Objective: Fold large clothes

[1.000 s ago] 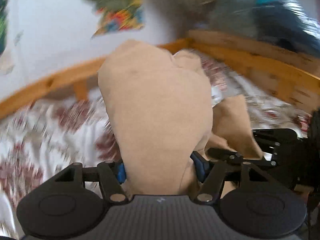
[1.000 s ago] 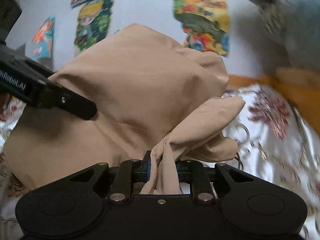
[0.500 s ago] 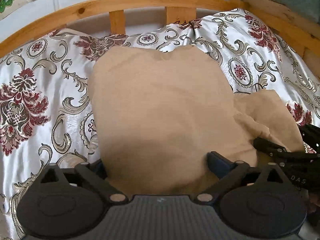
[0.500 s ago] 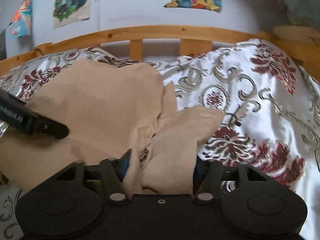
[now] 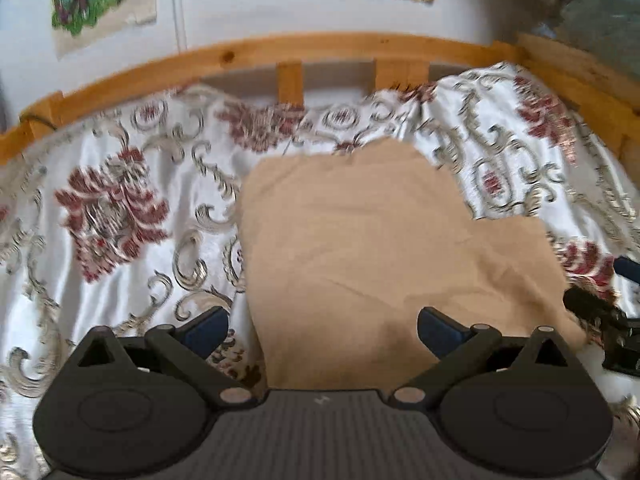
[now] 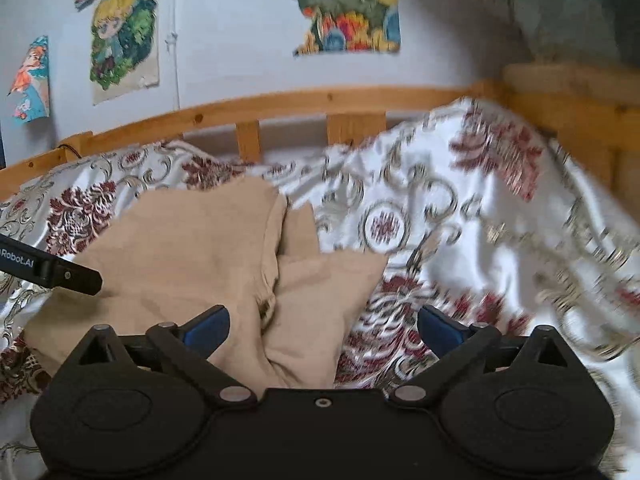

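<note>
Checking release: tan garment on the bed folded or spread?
Folded. The tan fabric garment lies doubled on the patterned bedspread, a loose flap bunched beside it.

The bed cover [image 5: 120,272] is flat and open on the left of the tan cloth [image 5: 360,248], so a hand-held gripper could slide in there. On the right, the cover [image 6: 500,248] is open too, but it bunches up high toward the far right corner. The wooden rail [image 5: 320,46] closes the far side, and the wall [image 6: 240,40] stands just behind it. A thick wooden board [image 6: 568,96] blocks the far right. Both hand-held grippers sit close together at the near edge, and the left hand-held gripper [image 6: 52,268] pokes in over the cloth's left part.
</note>
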`<action>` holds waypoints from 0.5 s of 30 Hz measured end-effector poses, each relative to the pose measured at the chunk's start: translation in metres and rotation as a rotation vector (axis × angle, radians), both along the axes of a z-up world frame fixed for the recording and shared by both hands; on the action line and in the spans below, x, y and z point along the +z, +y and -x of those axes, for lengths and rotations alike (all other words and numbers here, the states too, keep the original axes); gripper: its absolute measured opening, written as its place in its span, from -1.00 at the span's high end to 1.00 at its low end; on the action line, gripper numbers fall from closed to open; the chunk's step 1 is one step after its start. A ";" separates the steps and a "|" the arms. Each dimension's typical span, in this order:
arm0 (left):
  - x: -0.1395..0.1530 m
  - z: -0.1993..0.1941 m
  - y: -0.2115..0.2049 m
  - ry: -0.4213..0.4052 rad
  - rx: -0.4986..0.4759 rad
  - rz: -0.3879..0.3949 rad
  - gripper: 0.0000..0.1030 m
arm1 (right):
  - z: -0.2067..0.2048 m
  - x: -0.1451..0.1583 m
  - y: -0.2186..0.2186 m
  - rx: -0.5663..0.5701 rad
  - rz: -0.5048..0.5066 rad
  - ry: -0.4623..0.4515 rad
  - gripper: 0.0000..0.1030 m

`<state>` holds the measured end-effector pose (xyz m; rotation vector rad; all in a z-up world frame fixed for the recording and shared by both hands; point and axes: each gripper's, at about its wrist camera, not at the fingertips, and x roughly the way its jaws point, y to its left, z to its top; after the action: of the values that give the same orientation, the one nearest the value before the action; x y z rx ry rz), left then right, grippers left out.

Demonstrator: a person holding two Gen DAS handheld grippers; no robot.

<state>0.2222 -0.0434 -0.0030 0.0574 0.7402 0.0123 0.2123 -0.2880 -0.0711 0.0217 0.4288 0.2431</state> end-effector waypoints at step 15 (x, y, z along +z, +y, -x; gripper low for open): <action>0.059 0.132 0.020 -0.169 -0.031 0.065 -0.99 | 0.136 0.069 0.008 -0.030 -0.067 -0.179 -0.99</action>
<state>0.0902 -0.0234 0.0562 0.0053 0.5701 -0.0360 0.0764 -0.2797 -0.0023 0.0718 0.2415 0.2274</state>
